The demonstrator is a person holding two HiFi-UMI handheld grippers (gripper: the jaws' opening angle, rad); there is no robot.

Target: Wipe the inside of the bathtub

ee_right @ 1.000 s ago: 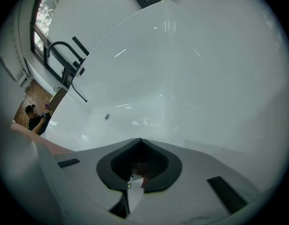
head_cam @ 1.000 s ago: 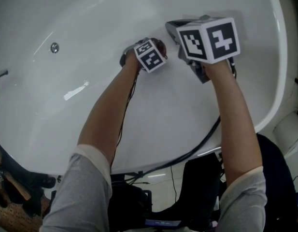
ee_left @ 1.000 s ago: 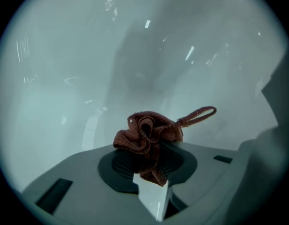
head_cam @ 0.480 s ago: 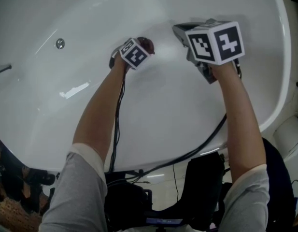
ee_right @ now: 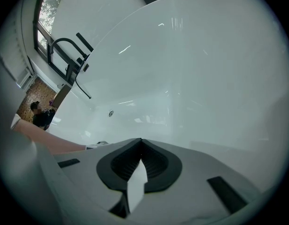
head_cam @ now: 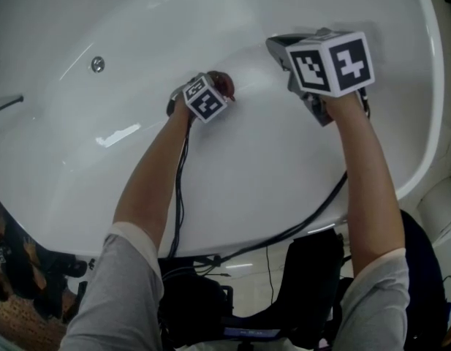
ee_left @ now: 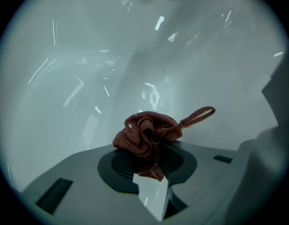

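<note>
I lean over a white bathtub [head_cam: 101,35] with both arms inside it. My left gripper [head_cam: 219,86] is shut on a dark red cloth [ee_left: 146,135], bunched at its jaw tips with a loop sticking out to the right. In the head view the red cloth [head_cam: 224,83] shows just beyond the left marker cube, low against the tub's inner wall. My right gripper [head_cam: 283,50] hangs higher on the right, shut with nothing between its jaws, pointing at the white tub wall [ee_right: 191,78].
A round metal overflow fitting [head_cam: 98,64] sits on the tub's left inner wall. A dark tap [ee_right: 69,55] stands on the far rim. Black cables [head_cam: 298,221] run over the near rim. A person [ee_right: 40,114] stands far off beyond the tub.
My left gripper with the cloth slid left along the tub wall, then slightly back right and down. The right gripper drifted a little to the right and stayed raised.
</note>
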